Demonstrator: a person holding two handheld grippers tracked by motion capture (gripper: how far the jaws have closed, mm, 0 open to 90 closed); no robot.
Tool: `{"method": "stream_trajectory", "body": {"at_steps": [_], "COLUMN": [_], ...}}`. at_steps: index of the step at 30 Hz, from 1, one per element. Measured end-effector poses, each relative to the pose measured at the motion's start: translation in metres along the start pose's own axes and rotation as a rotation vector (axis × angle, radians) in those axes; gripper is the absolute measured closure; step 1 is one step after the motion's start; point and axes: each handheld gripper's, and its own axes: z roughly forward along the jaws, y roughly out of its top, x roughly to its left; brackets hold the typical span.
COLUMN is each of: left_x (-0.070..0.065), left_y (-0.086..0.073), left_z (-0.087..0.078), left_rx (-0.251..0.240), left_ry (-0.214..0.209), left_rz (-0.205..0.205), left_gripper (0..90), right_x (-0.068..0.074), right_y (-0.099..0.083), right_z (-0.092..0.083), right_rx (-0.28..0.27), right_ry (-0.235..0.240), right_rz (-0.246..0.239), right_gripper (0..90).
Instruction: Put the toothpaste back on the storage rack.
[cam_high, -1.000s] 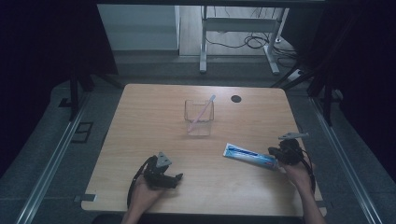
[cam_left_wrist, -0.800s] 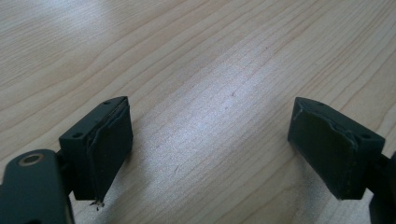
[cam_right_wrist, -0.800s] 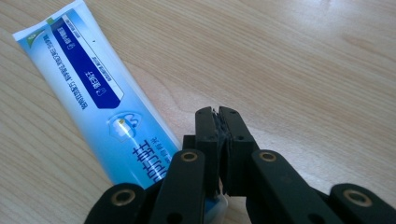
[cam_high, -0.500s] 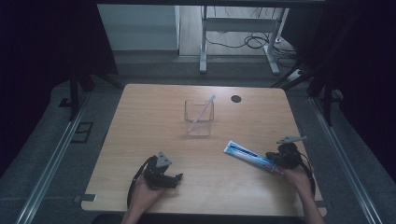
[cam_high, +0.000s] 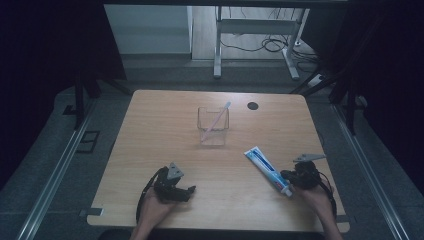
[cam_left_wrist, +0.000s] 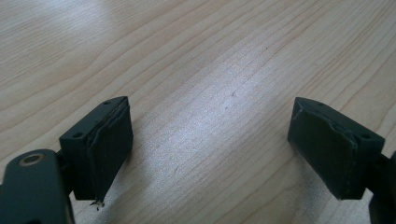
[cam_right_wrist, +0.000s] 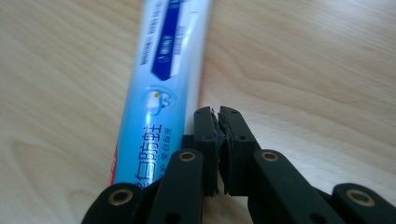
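Pale wooden surface (cam_high: 150, 130) noted, seen from above; a person's hands enter from the near edge, one gripper in each.

Blue-and-white toothpaste tube (cam_high: 267, 170) is found lying flat on the surface at the near right, set diagonally, cap end toward the person. In the right gripper view the tube (cam_right_wrist: 161, 88) runs lengthwise just to the left of the black fingers.

Right gripper (cam_high: 295, 181) is placed at the cap end of the tube. Its fingers (cam_right_wrist: 205, 135) are seen pressed together with nothing between them; the tube lies beside them, touching or nearly so along their left side. Whether contact is made cannot be told for certain.

Left gripper (cam_high: 186, 191) is rested low over the near left of the surface, well apart from the tube. Its fingers (cam_left_wrist: 105, 140) are held wide apart over bare wood, nothing between.

Clear square plastic holder (cam_high: 213, 125) is stood at mid-surface, with a pink toothbrush (cam_high: 217, 120) leaned inside it. A small dark round mark (cam_high: 253, 105) is noted farther back.

Progress, as judged: early. The tube is not grasped or lifted. A nudge or alignment with closed fingers seems in hand; gripping and carrying toward the holder are likely left.
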Motion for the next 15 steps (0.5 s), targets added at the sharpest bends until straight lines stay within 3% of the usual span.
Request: {"method": "stream_trajectory", "body": {"at_steps": [5,9,10,15], "left_x": [0.0000,0.0000,0.0001,0.0000], "left_y": [0.0000,0.0000,0.0000,0.0000], "left_z": [0.0000,0.0000,0.0000,0.0000], "left_rx": [0.000,0.000,0.000,0.000], "left_ry": [0.000,0.001,0.000,0.000], "left_rz": [0.000,0.001,0.001,0.000], "left_gripper": [14.2,14.2,14.2,14.2], "right_x": [0.0040,-0.0010,0.0005,0.0030], "right_y": [-0.0021,-0.0009,0.0023,0.0075], "right_z": [-0.0005,-0.0047,-0.0075,-0.0086], "right_rx": [0.003,-0.004,-0.013,-0.009], "right_ry": [0.003,0.005,0.009,-0.013], "right_rz": [-0.019,0.019,0.024,0.018], "right_gripper": [81.5,75.7,70.3,64.0]}}
